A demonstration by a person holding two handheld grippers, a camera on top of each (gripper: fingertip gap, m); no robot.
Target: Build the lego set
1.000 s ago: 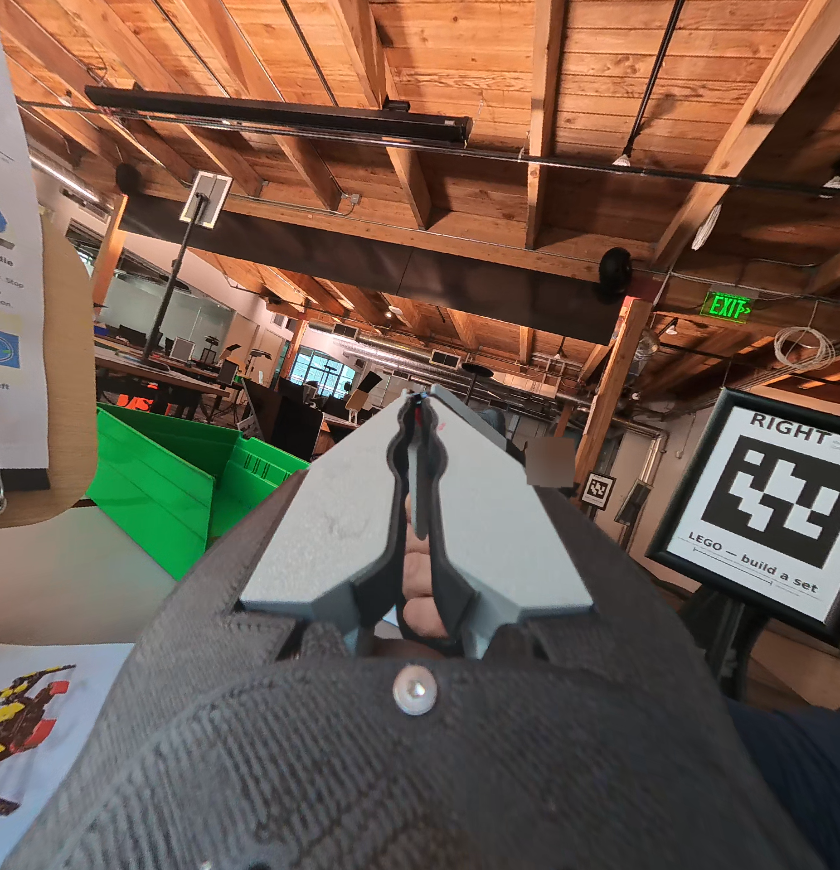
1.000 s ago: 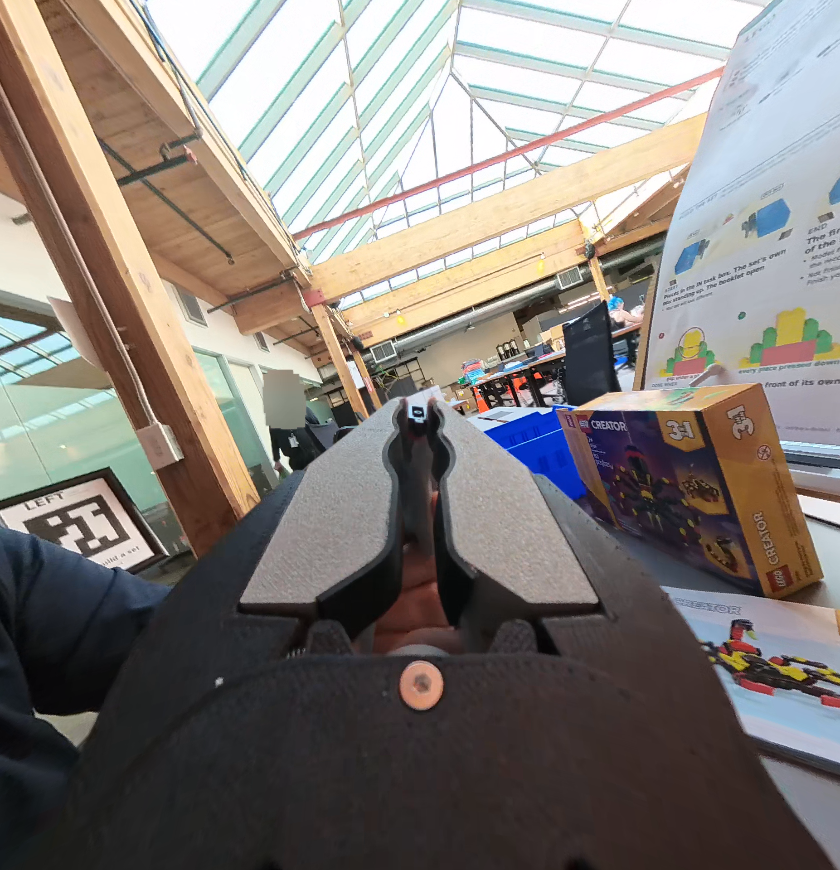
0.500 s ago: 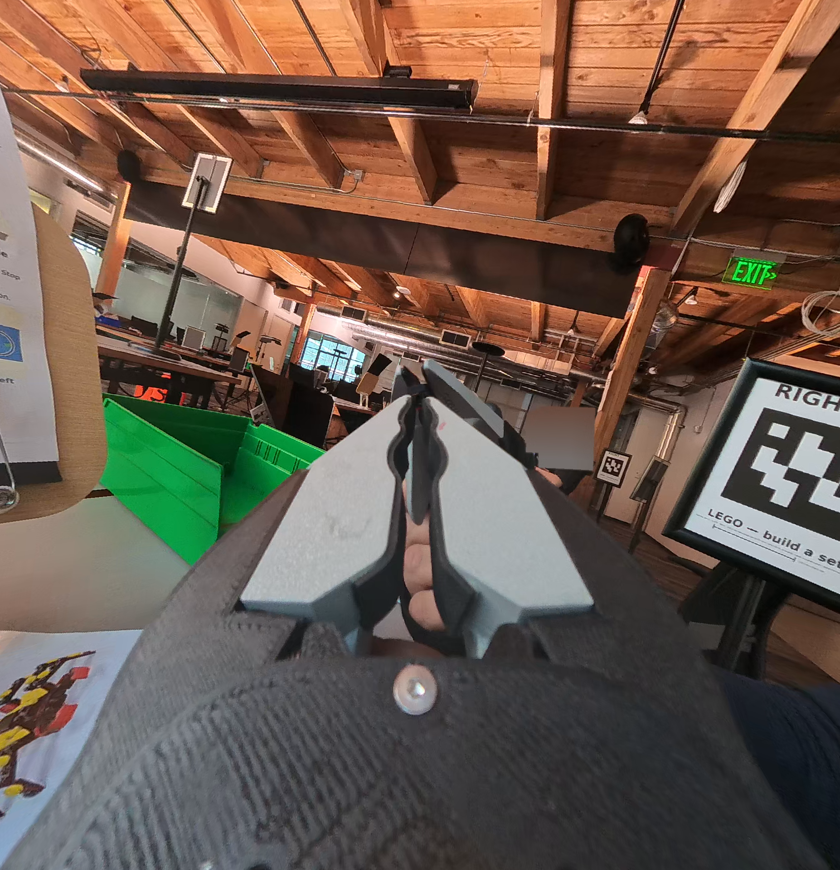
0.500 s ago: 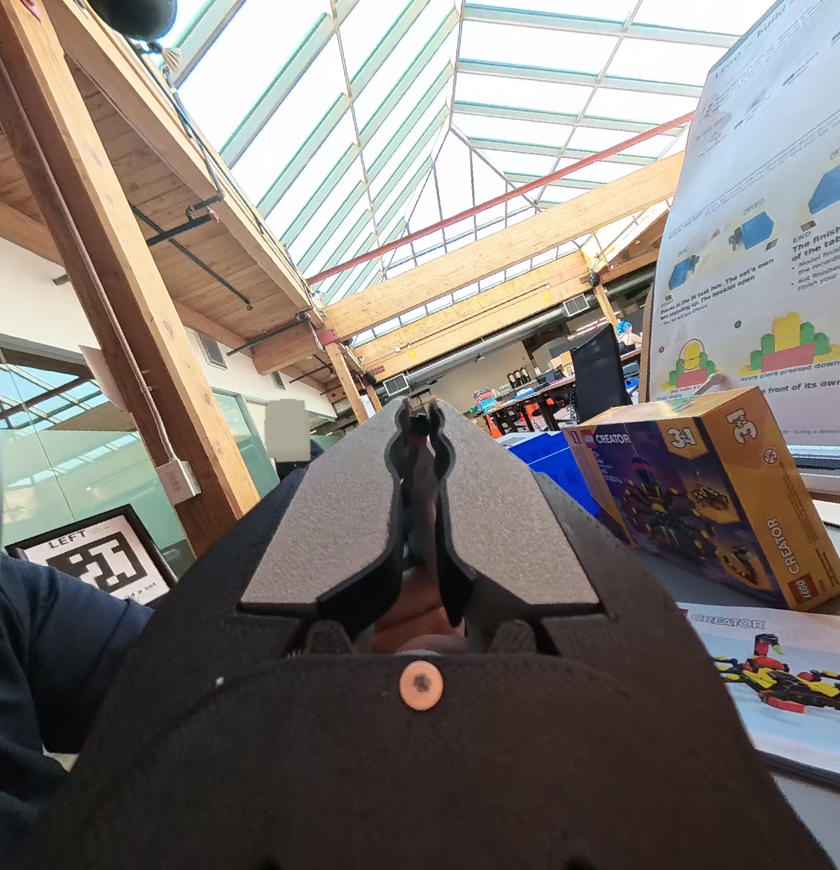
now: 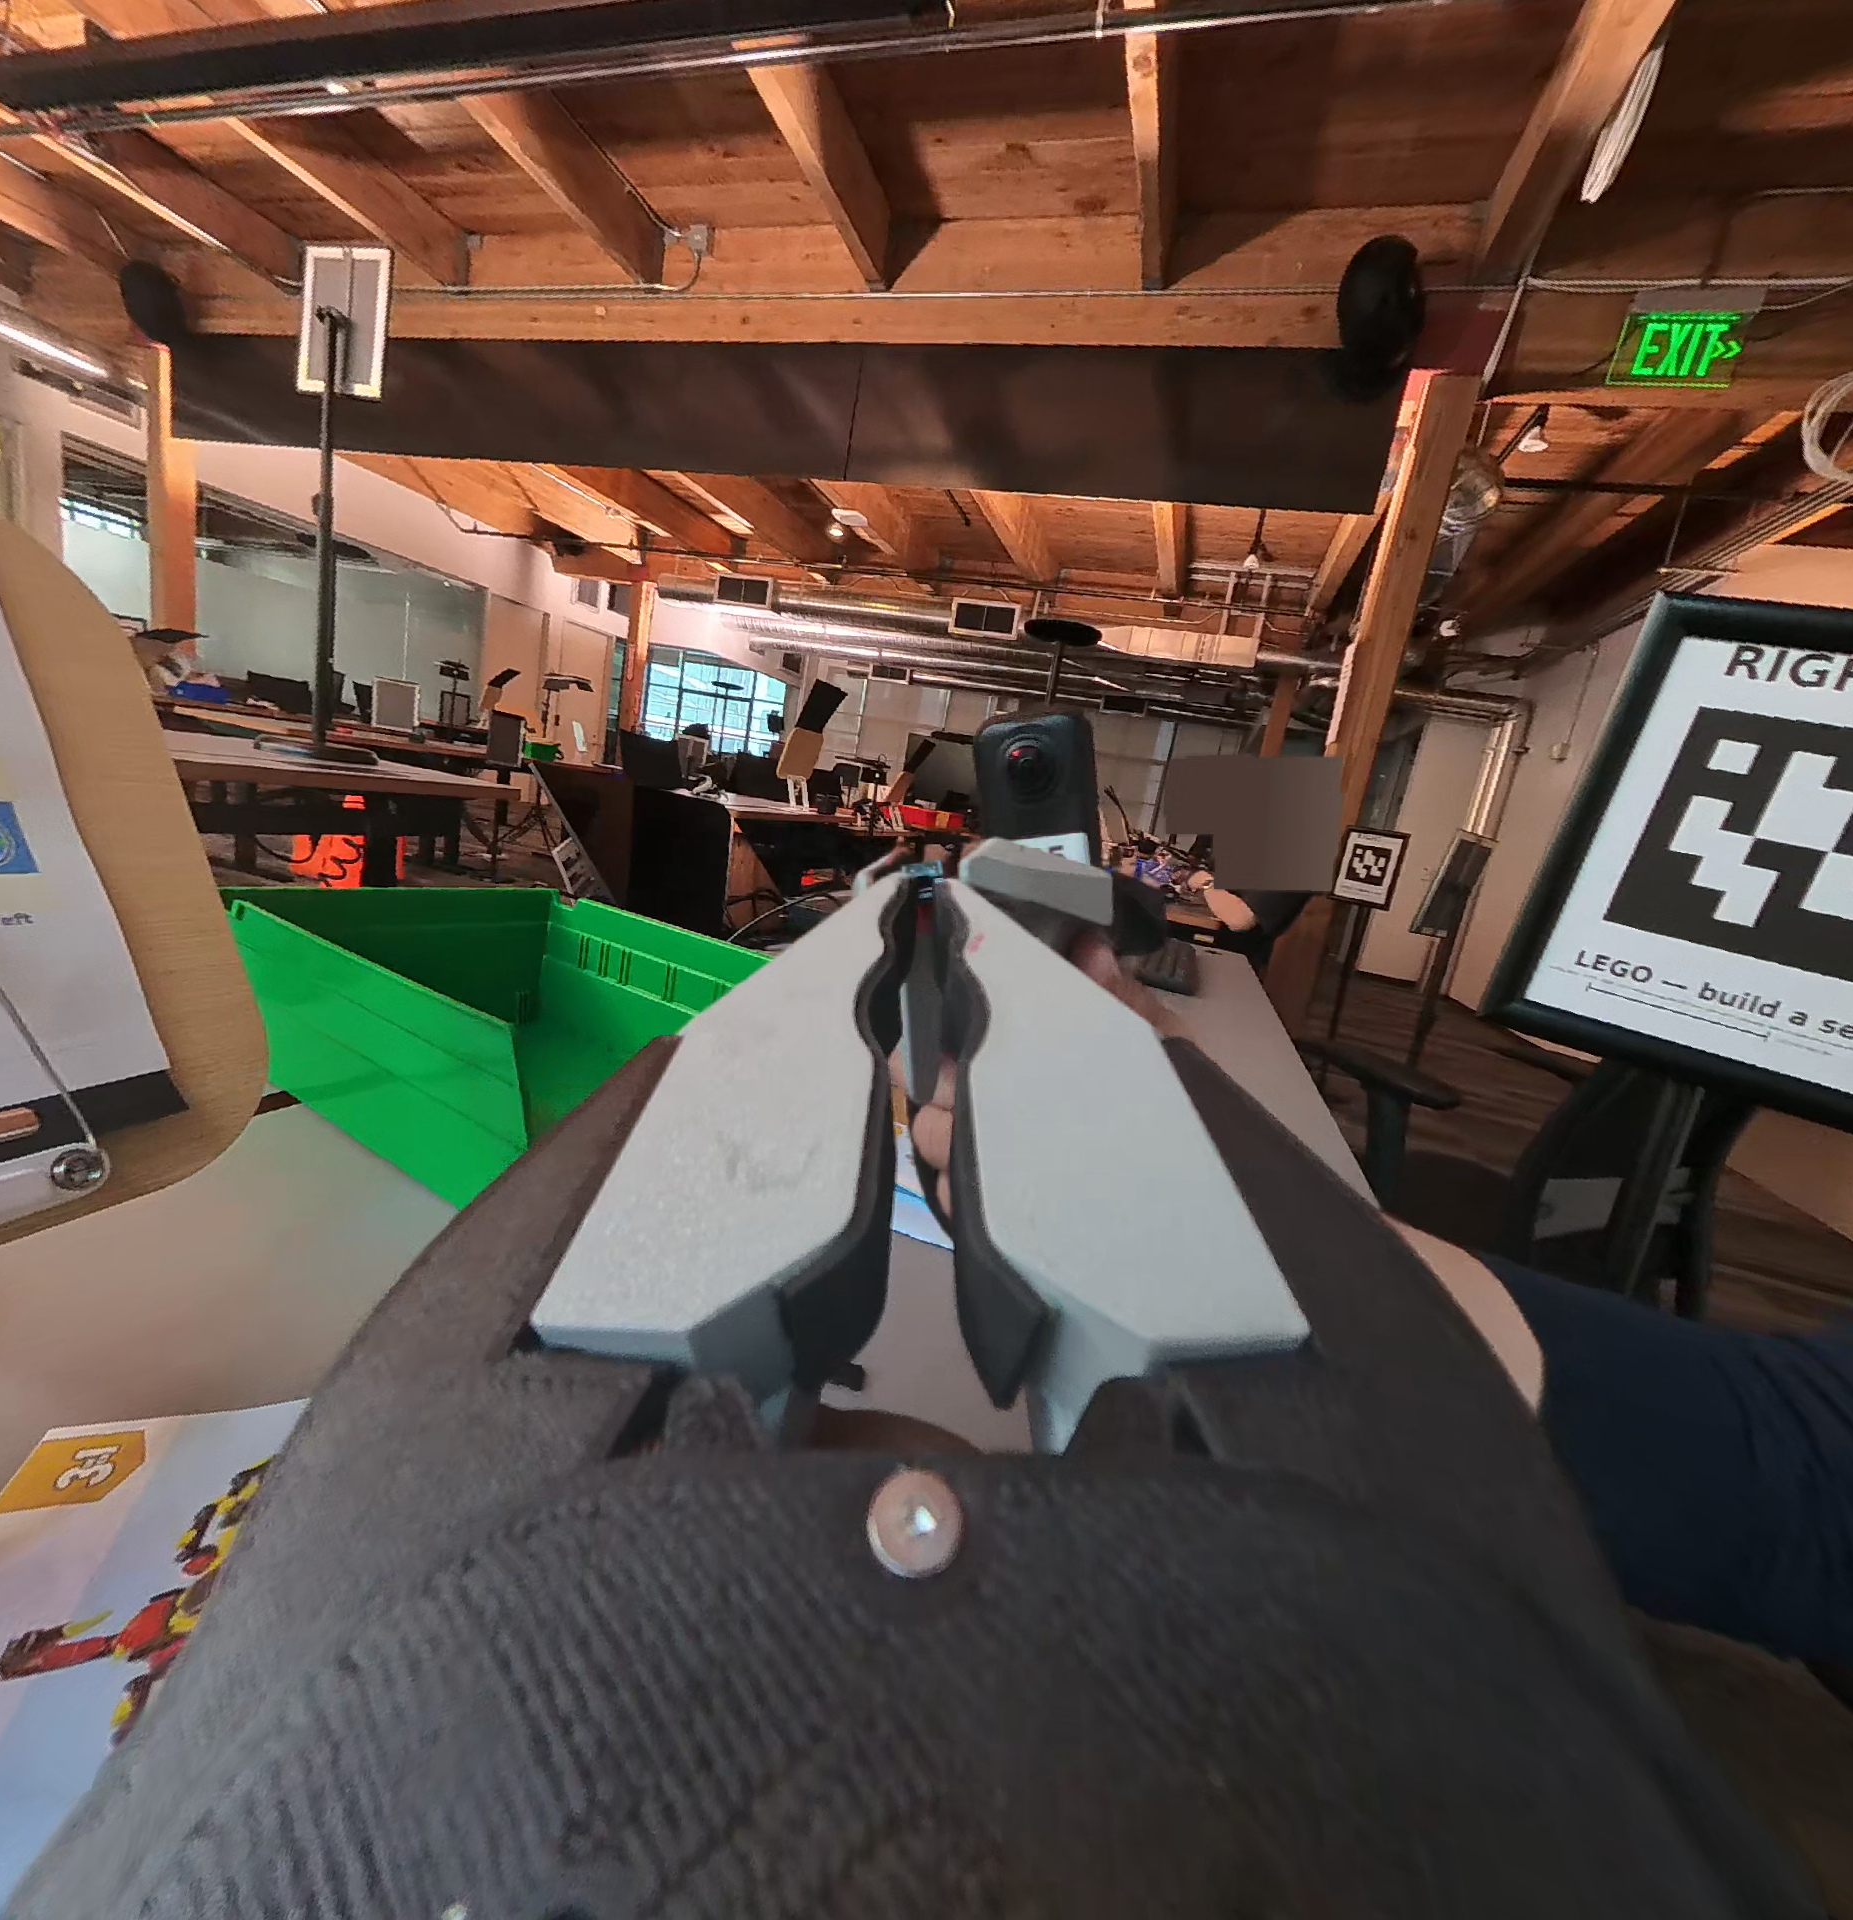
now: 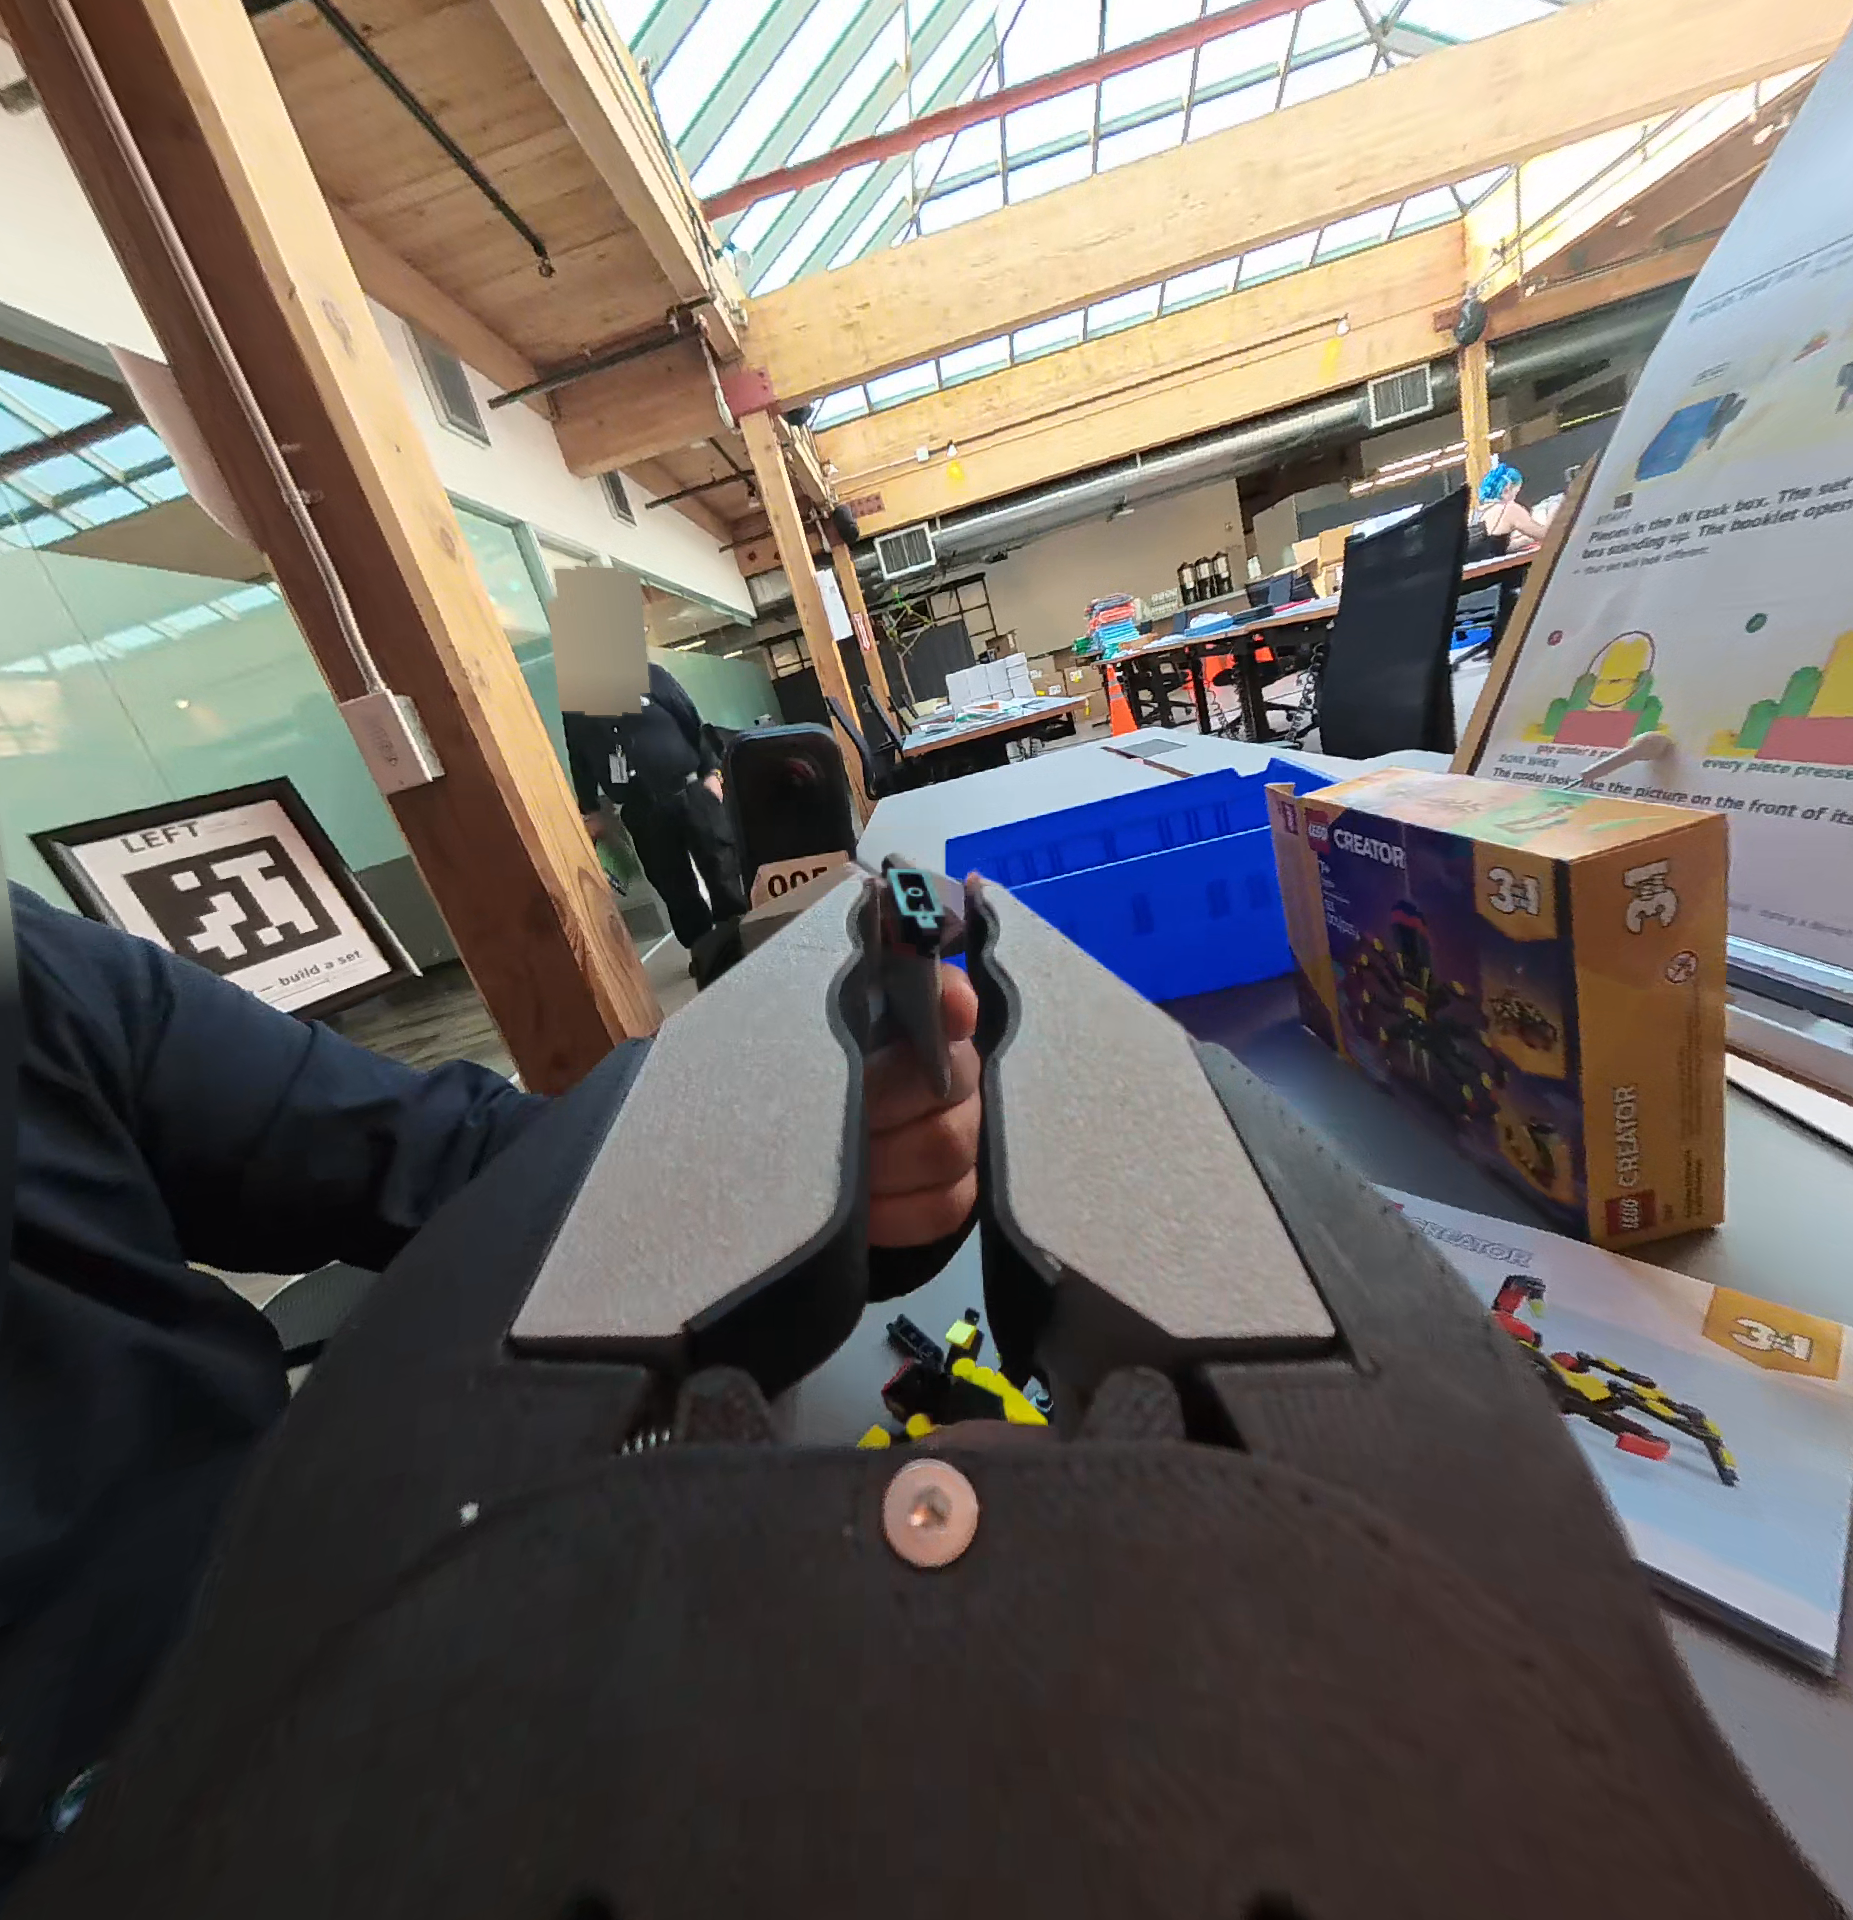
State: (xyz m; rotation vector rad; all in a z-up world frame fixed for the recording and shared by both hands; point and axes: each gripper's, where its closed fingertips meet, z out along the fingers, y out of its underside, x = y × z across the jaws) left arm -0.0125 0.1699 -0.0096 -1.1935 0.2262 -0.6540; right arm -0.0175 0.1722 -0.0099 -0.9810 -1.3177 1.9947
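Left gripper [image 5: 923, 902] clamps a small teal-and-black brick [image 6: 914, 902]; right gripper [image 6: 927, 909] jaws gape around it. Beyond the printed booklet [image 6: 1680, 1455]: branded yellow toy box [image 6: 1504, 987], blue bin [image 6: 1109, 904], green bin [image 5: 402, 997].

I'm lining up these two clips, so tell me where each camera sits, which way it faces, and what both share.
Left wrist view: rides the left tongs, facing the green bin and a framed marker sign; own tongs and right sleeve show.
Right wrist view: rides the right tongs, facing the blue bin and toy box; own tongs, hand and left sleeve show.
Shared: tongs point tip to tip, so each sees the other's camera; both see the booklet.
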